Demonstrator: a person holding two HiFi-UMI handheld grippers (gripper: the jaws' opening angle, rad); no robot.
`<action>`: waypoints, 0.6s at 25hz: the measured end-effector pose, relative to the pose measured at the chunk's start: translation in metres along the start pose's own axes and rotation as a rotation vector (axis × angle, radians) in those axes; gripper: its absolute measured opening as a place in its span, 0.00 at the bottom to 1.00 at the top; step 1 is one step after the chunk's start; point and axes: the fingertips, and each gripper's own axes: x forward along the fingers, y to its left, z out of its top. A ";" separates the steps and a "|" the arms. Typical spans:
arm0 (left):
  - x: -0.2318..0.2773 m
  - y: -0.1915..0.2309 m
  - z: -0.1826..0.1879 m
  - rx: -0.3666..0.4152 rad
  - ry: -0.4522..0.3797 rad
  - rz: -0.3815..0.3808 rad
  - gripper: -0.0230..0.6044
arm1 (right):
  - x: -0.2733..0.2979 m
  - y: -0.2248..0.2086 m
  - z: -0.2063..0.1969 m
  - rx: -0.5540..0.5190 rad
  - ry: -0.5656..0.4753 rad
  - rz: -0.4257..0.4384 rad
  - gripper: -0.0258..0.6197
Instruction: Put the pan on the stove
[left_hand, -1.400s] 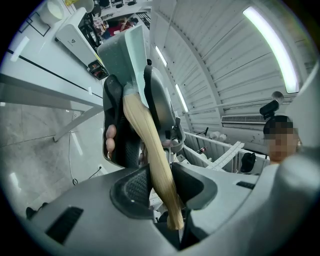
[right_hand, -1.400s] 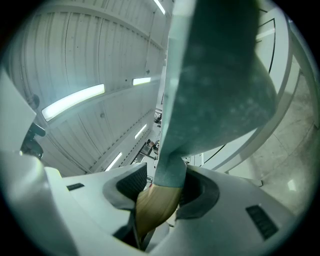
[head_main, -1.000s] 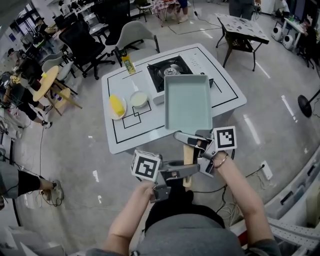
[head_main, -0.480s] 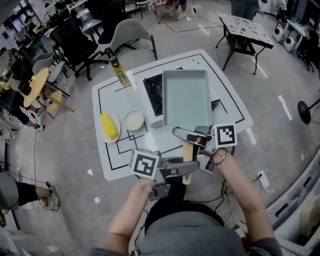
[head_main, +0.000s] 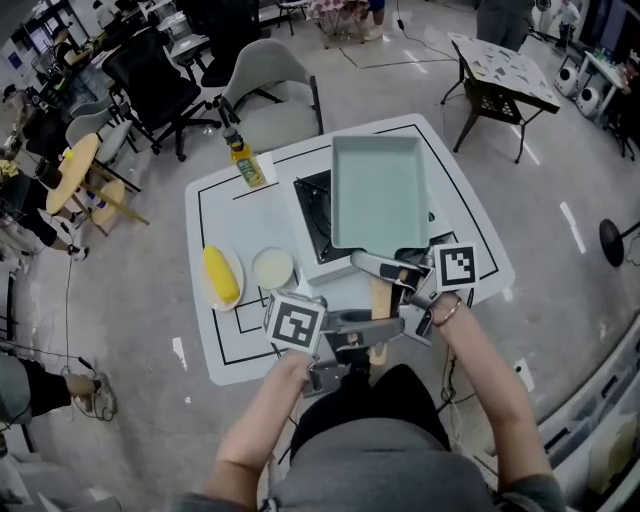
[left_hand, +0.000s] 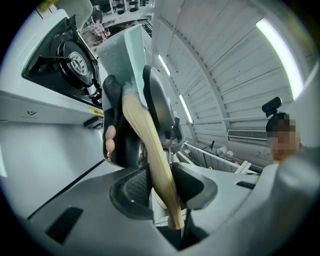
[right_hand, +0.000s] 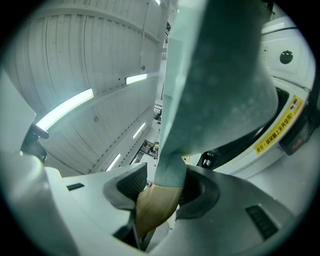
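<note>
Between the jaws of the left claw (left_hand: 160, 189) runs the pan's wooden handle (left_hand: 150, 145), pinched near its free end. The jaws stand fairly wide only because the handle fills them. Further along, the right claw (right_hand: 161, 192) is clamped where the wood meets the grey-green neck of the pan (head_main: 378, 190). Both claws point level, the right one nearer the pan.

Over the last second the pair has carried the pan away from the person across the table (head_main: 240, 215). It hung over the near part of the white top, and now it hangs over the stove (head_main: 312, 210), covering the right side of the burner. From the left gripper view it seems to ride clear above the burner grate rather than rest on it.

So the carry looks almost finished. What remains, I judge, is centring the pan over the burner, lowering it until the base sits flat, then letting go.
</note>
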 end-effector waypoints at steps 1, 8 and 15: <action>0.003 0.002 0.003 0.000 -0.007 0.003 0.22 | -0.001 -0.002 0.002 0.006 0.006 0.001 0.29; 0.007 0.019 0.026 -0.021 -0.091 0.044 0.22 | 0.008 -0.015 0.020 0.036 0.084 0.036 0.29; 0.011 0.025 0.054 -0.039 -0.204 0.095 0.22 | 0.021 -0.022 0.032 0.063 0.201 0.074 0.29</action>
